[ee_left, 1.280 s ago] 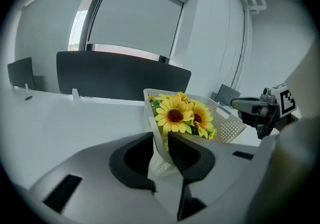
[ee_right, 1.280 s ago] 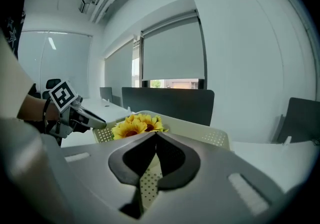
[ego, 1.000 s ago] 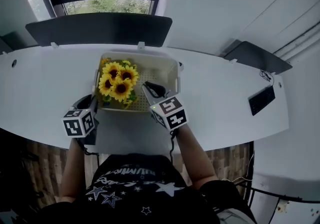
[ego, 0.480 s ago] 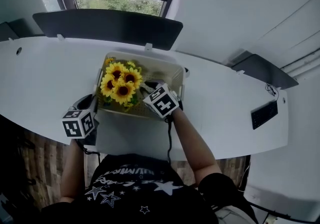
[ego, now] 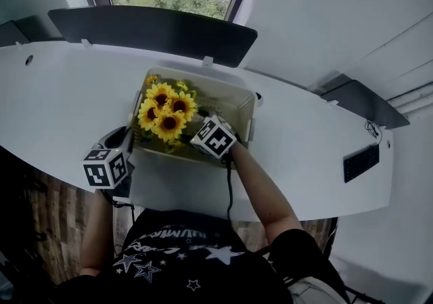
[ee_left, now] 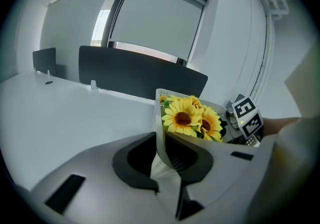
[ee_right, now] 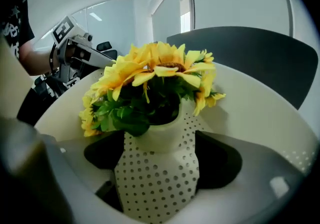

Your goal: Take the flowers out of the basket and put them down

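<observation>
A bunch of yellow sunflowers (ego: 164,114) stands in the left half of a white perforated basket (ego: 249,103) on the desk. My left gripper (ego: 127,141) is shut on the basket's near left wall (ee_left: 159,118), which runs between its jaws; the flowers (ee_left: 187,118) rise just behind. My right gripper (ego: 196,125) is inside the basket beside the flowers. Its jaws are opening, and a white dotted vase (ee_right: 155,183) that holds the flowers (ee_right: 155,71) stands between them. I cannot tell whether the pads touch it.
The long white desk (ego: 61,106) has a dark divider panel (ego: 149,32) along its back edge, just behind the basket. A black device (ego: 360,162) lies far right. The desk's near edge runs right below both grippers.
My right gripper has moved from the basket's near rim forward and left into the basket, up to the flowers. The left gripper has stayed at the basket's corner.
</observation>
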Available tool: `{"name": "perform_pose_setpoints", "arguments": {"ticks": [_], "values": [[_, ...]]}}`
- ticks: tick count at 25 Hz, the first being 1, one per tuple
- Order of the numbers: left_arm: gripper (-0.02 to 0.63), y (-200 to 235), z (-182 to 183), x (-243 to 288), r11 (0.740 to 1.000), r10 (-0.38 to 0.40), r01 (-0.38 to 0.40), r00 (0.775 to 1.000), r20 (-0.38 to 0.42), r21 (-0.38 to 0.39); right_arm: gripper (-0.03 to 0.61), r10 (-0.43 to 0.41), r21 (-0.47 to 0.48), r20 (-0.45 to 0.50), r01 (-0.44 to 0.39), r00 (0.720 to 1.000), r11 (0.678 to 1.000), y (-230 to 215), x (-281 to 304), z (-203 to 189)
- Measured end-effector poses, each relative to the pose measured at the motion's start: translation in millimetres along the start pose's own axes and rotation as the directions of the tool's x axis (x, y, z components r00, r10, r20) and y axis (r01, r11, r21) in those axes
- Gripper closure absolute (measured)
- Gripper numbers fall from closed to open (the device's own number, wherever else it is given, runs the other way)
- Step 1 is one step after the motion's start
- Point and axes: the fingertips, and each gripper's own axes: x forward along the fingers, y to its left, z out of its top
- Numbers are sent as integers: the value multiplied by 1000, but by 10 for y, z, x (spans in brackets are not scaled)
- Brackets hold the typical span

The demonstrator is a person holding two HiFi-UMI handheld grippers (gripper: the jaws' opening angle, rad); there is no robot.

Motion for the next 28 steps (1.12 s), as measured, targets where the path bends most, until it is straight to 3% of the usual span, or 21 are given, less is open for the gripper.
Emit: {"name": "perform_pose_setpoints", "arguments": {"ticks": [2,7,13,16,20,28], "values": [[552,1,-5,3,1000,1,-1,1000,-1,-1,127,5,-2,17,-5,1000,1000,4,78,7],[552,9,-5,-6,1000,9,-9,1000,-2,-3,66,12,-8,48,-12,999,1000,4,274,33],[552,6,2,-16,1000,13,-13,1000,-7,-4,63,37,35,91,-41,995,999,22,452,51],[552,4,-2,-10,1000,13,-13,1000,-8,-8,63,34,-12,108,-33,994,999,30,517,79],[552,6,-7,-12,1000,21,-21,1000,-9,-7,63,26,-98,63,-20,998,995,42,653,45],[552,-25,-13,1,1000,20,-20,1000,-10,-10,41,62,-145,94,-48,994,988,85,720,168]]}}
